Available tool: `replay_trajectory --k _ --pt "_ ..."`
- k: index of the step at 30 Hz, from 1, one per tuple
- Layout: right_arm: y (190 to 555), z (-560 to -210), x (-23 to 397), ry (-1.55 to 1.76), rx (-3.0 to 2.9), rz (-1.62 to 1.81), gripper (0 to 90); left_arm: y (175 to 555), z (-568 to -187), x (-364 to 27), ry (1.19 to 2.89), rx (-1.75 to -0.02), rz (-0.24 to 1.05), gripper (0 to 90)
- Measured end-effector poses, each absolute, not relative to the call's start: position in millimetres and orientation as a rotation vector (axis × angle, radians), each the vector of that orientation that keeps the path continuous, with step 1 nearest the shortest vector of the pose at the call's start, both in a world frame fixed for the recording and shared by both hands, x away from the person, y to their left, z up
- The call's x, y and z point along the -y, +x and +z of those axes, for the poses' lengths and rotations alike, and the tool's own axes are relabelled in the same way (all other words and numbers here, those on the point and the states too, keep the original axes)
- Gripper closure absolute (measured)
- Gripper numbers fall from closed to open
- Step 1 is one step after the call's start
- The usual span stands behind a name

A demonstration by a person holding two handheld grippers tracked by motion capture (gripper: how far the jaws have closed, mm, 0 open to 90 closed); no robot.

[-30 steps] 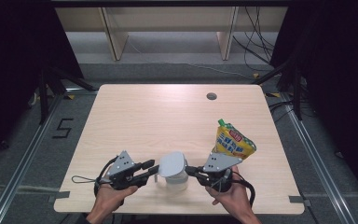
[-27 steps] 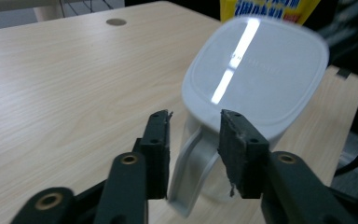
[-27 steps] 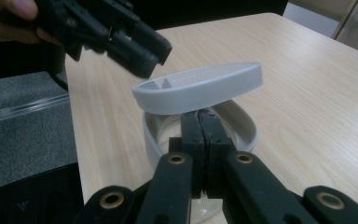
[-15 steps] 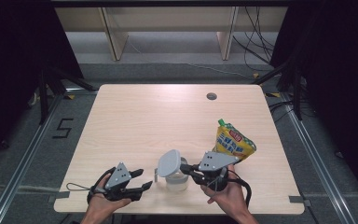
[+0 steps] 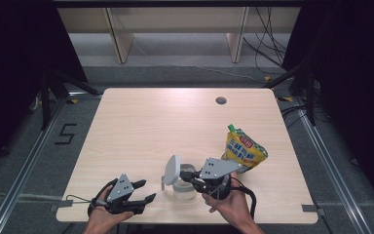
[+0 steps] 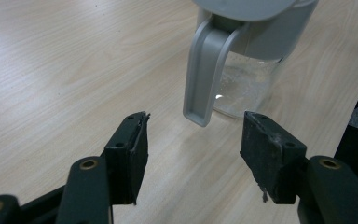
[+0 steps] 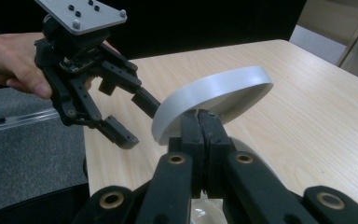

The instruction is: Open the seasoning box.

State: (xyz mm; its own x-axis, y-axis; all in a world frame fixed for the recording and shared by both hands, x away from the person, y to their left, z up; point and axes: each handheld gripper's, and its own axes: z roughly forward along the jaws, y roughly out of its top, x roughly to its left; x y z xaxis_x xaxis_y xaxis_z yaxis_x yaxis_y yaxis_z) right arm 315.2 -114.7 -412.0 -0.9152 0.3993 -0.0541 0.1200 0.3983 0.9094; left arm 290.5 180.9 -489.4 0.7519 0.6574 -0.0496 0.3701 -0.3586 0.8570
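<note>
A clear jar (image 5: 184,191) with a grey handle (image 6: 205,70) stands near the table's front edge. Its round grey lid (image 5: 172,169) is tipped up on edge over the jar's left side. My right gripper (image 5: 185,172) reaches over the jar mouth with its jaws shut, and its tips (image 7: 200,114) sit at the foot of the lid (image 7: 214,91). Whether they pinch a tab there I cannot tell. My left gripper (image 5: 148,190) lies low to the left of the jar. Its jaws (image 6: 196,135) have just been opening, with nothing between them and the handle just beyond.
A yellow-green pouch (image 5: 243,148) with a green cap lies on the table (image 5: 151,122) to the right of the jar. A small round hole (image 5: 220,101) sits near the far edge. From the right gripper view, the left gripper (image 7: 137,119) hangs at the table's edge.
The left gripper has drawn back from the jar toward the front edge and sunk, with its jaws spread. The lid has swung up from the jar top. The right gripper has shifted slightly.
</note>
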Motion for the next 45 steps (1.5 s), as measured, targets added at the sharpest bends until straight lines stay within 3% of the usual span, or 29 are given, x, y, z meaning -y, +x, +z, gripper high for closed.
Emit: replay_trajectory --k 20,27,34,45 --pt "312.3 -409.3 102.0 0.422 -2.408 1.533 87.8 288.3 -494.1 -182.0 2.02 -0.777 0.375 39.1" --pt "317.4 -413.3 130.3 0.513 -2.354 1.528 78.2 285.6 -494.1 -177.9 2.019 -0.759 0.371 34.0" --pt "318.9 -426.8 174.5 0.654 -2.276 1.509 61.8 283.3 -493.3 -176.3 2.053 -0.719 0.393 28.6" --pt "311.6 -446.8 223.5 0.773 -2.251 1.442 52.3 280.6 -495.2 -172.9 2.0 -0.767 0.367 26.1"
